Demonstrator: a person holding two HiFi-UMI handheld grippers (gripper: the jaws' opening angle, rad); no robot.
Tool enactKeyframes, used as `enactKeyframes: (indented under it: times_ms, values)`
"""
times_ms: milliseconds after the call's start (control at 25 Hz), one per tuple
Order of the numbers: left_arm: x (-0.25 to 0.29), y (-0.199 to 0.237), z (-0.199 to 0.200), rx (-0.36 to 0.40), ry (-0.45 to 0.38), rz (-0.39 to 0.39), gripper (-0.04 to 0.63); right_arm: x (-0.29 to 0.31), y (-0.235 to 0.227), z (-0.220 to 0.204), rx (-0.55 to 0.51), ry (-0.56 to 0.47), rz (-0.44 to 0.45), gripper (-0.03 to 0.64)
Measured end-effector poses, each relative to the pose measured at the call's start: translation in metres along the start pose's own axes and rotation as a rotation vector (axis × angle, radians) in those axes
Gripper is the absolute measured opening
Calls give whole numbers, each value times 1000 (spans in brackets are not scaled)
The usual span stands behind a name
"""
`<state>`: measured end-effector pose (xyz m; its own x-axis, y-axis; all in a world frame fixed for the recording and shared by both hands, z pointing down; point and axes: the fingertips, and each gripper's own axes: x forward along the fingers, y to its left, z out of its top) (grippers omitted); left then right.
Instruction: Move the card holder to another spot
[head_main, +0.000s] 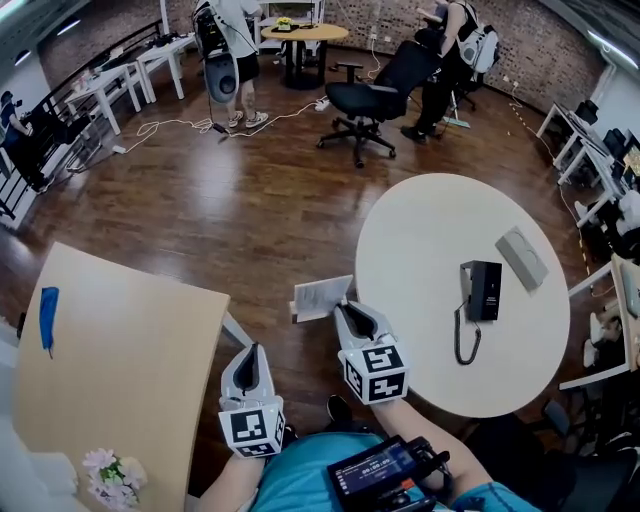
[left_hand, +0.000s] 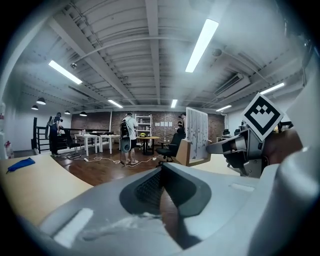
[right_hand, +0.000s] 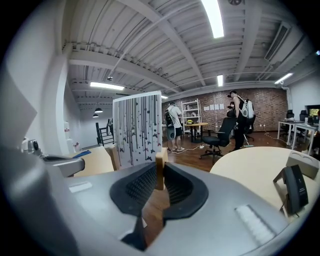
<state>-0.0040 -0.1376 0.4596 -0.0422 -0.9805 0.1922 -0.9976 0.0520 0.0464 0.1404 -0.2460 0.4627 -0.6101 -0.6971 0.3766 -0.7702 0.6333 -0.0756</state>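
Over the floor, right tool clamps card holder by base; left tool closed.

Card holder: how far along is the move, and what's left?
Done: the card holder is off both tables. In hand: the right gripper is clamped on its wooden base and holds it over the floor between the rectangular wooden table and the round white table. The left gripper is shut and empty. Left: setting it down on a new spot and releasing.
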Motion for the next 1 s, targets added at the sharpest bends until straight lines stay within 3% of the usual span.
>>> enactKeyframes:
  times_ms: [680,840,1000]
  values:
    - [5,0,-4,-35,-5,-13,12,-5,-7,-6,32,-4,-41,38]
    - [10,-11,5,-41,-13,-36,14,-7,-35,-15,51,4,-105,38]
    - [22,-35,3,-29,-10,-86,14,-19,-90,-39,68,27,-223,38]
